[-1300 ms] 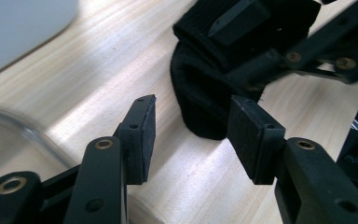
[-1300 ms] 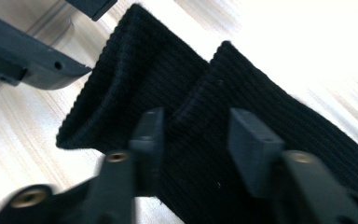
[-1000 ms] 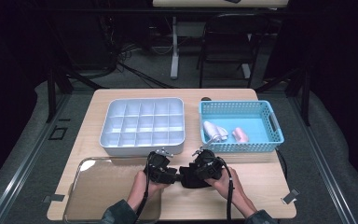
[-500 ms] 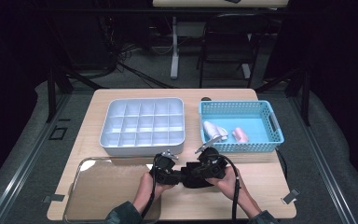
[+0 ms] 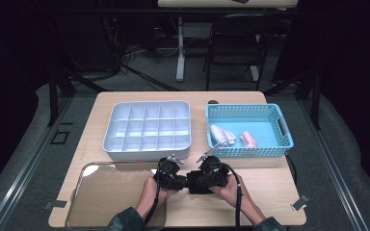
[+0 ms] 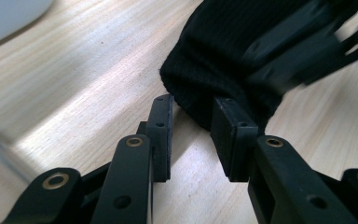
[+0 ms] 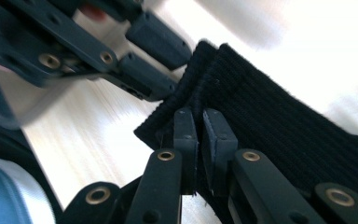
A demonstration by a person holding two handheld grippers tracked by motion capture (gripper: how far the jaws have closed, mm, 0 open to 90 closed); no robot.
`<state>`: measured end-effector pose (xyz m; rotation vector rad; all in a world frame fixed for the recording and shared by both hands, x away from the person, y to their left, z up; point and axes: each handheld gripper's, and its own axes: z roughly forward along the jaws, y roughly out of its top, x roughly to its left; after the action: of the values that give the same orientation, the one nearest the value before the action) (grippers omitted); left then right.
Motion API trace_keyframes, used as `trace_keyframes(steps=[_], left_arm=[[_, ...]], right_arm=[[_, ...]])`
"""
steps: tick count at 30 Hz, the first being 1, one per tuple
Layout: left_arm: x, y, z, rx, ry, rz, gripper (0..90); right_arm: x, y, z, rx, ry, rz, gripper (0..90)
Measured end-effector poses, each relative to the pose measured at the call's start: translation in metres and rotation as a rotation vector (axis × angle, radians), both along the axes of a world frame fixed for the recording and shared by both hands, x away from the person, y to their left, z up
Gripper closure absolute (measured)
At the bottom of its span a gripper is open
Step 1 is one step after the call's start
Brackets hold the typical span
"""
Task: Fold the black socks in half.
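- On a light wooden table (image 5: 125, 98), set in a dark room with a grey floor, black cables and chair legs behind it, two hands meet near the front edge.
- At the back left of the table stands a grey-white compartment tray (image 5: 147, 129) divided into a grid of small cells; nothing can be made out in them.
- To its right, just apart, stands a light-blue plastic basket (image 5: 248, 129) with a perforated wall; it holds a white rolled item (image 5: 221, 133) and a pink rolled item (image 5: 248, 139) side by side.
- At the front left lies a clear plastic lid (image 5: 115, 192), flat on the wood, partly under the person's left forearm.
- A black knitted sock (image 7: 261, 116) lies on the table between the two grippers, in front of the tray and basket.
- The right gripper (image 7: 199, 122) has its jaws pinched nearly together on the sock's ribbed edge.
- The left gripper (image 6: 193, 116) faces the right one from close by; its jaws have just been closing and stand narrowly apart, with the sock's folded edge reaching just between their tips. Whether the pads press the cloth cannot be told.
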<state>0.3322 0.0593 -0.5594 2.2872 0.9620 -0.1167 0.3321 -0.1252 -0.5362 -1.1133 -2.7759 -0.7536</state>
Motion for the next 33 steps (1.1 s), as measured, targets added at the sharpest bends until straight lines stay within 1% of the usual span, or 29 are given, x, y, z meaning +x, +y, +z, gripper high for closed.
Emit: trace_keyframes(steps=[1,2,3,4,5,6,7,9,10,11,12,13,14,16,17,18,19,20,21,22,23,25,26,27,28,29,30,31,33], left_arm=[[0.000,0.000,0.000,0.001,0.000,0.000,69.1],[-0.001,0.001,0.001,-0.002,0.000,0.004,68.3],[-0.001,0.003,0.003,-0.008,-0.001,0.008,66.9],[-0.001,0.005,0.004,-0.008,-0.002,0.011,65.8],[-0.002,0.006,0.007,-0.013,-0.005,0.017,63.6],[-0.002,0.008,0.009,-0.023,-0.007,0.027,61.7],[-0.003,0.009,0.011,-0.024,-0.012,0.028,60.5],[-0.003,0.010,0.016,-0.039,-0.017,0.042,55.6],[-0.003,0.010,0.019,-0.046,-0.020,0.042,52.7],[-0.004,0.009,0.021,-0.066,-0.013,0.047,50.9],[-0.004,0.007,0.024,-0.075,-0.015,0.047,48.6],[-0.004,0.005,0.026,-0.071,-0.029,0.046,45.8],[-0.005,0.002,0.028,-0.068,-0.041,0.048,43.9],[-0.003,-0.003,0.026,-0.065,-0.039,0.046,42.3],[-0.002,-0.005,0.024,-0.052,-0.041,0.050,41.4],[0.000,-0.006,0.021,-0.057,-0.027,0.053,40.4],[0.001,-0.007,0.018,-0.049,-0.023,0.056,40.4],[0.001,-0.009,0.016,-0.039,-0.026,0.061,39.9],[0.002,-0.010,0.014,-0.037,-0.018,0.059,39.7],[0.003,-0.012,0.013,-0.037,-0.014,0.058,39.8],[0.003,-0.013,0.011,-0.036,-0.011,0.056,39.9],[0.004,-0.015,0.007,-0.035,0.008,0.043,40.6],[0.003,-0.017,0.005,-0.026,0.008,0.044,41.0],[0.003,-0.019,0.003,-0.024,0.007,0.042,41.7],[0.003,-0.021,0.002,-0.020,0.013,0.040,42.1],[0.002,-0.022,0.001,-0.006,0.008,0.031,42.6],[0.001,-0.023,0.000,-0.001,0.007,0.029,43.5],[0.001,-0.023,-0.001,0.001,0.006,0.026,44.3],[0.001,-0.022,-0.002,0.003,0.005,0.025,46.0]], right_arm=[[0.001,0.000,-0.003,0.003,0.014,0.003,84.2],[0.001,0.000,-0.002,0.004,0.012,-0.002,83.0],[0.001,-0.001,0.000,0.005,0.006,0.001,80.1],[0.001,-0.003,0.003,0.011,0.008,-0.001,75.3],[0.001,-0.005,0.005,0.029,0.008,-0.004,72.3],[0.001,-0.007,0.008,0.031,0.009,0.001,69.1],[0.000,-0.010,0.011,0.048,0.009,0.001,65.8],[0.000,-0.018,0.020,0.077,-0.006,-0.016,61.7],[0.000,-0.023,0.025,0.078,-0.022,-0.026,60.0],[0.000,-0.030,0.031,0.084,-0.037,-0.032,58.0],[-0.001,-0.036,0.035,0.095,-0.054,-0.060,57.5],[-0.002,-0.043,0.038,0.089,-0.074,-0.095,57.1],[-0.002,-0.051,0.041,0.074,-0.087,-0.135,56.5],[-0.002,-0.065,0.040,0.050,-0.097,-0.207,56.5],[-0.002,-0.070,0.038,0.052,-0.092,-0.238,56.4],[-0.002,-0.074,0.035,0.052,-0.080,-0.258,55.9],[-0.002,-0.078,0.031,0.035,-0.076,-0.274,55.5],[-0.003,-0.081,0.028,0.031,-0.059,-0.279,55.3],[-0.004,-0.084,0.024,0.029,-0.045,-0.289,54.4],[-0.005,-0.086,0.021,0.031,-0.024,-0.288,53.9],[-0.006,-0.088,0.018,0.044,-0.015,-0.296,53.6],[-0.006,-0.093,0.011,0.048,0.022,-0.303,53.4],[-0.006,-0.094,0.008,0.051,0.036,-0.302,53.4],[-0.005,-0.094,0.004,0.056,0.063,-0.305,53.3],[-0.004,-0.094,0.002,0.057,0.073,-0.313,53.4],[-0.002,-0.093,0.000,0.048,0.080,-0.305,53.5],[0.000,-0.091,-0.002,0.032,0.092,-0.297,54.5],[0.001,-0.089,-0.003,0.039,0.093,-0.305,58.6],[0.003,-0.084,-0.005,0.001,0.100,-0.293,62.3]])
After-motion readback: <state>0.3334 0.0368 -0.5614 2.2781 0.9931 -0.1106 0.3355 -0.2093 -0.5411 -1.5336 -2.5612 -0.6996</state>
